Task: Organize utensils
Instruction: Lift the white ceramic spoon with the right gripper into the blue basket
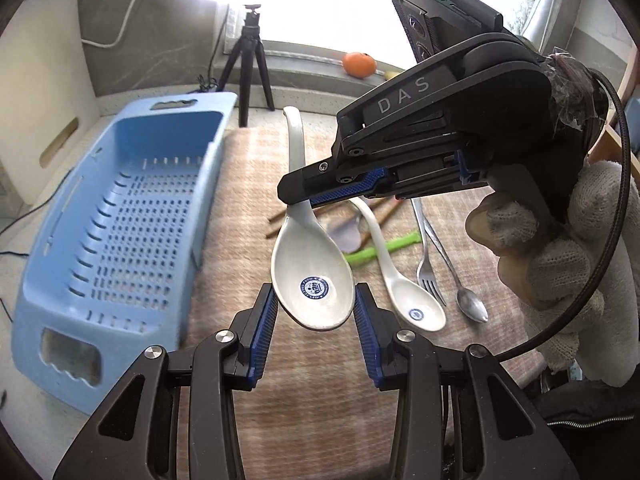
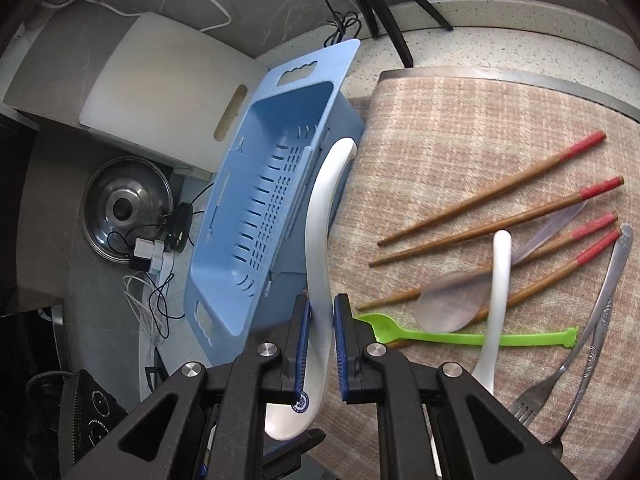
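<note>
A large white ceramic spoon (image 1: 312,280) with a blue stamp in its bowl hangs above the checked mat (image 1: 240,184). My left gripper (image 1: 314,294) is shut on the sides of its bowl. My right gripper (image 1: 298,198), held in a gloved hand (image 1: 560,264), is shut on the neck of its handle. In the right wrist view the handle (image 2: 320,220) rises between the right gripper's (image 2: 322,344) blue pads and curves toward the blue slotted basket (image 2: 260,208). That basket (image 1: 120,220) stands empty, left of the mat.
On the mat lie a smaller white spoon (image 2: 496,300), a green plastic fork (image 2: 460,338), a translucent spoon (image 2: 452,308), several red-tipped chopsticks (image 2: 500,200), a metal fork (image 1: 428,264) and a metal spoon (image 1: 472,308). Behind them stand a tripod (image 1: 250,68), an orange (image 1: 359,64) and a cutting board (image 1: 44,120).
</note>
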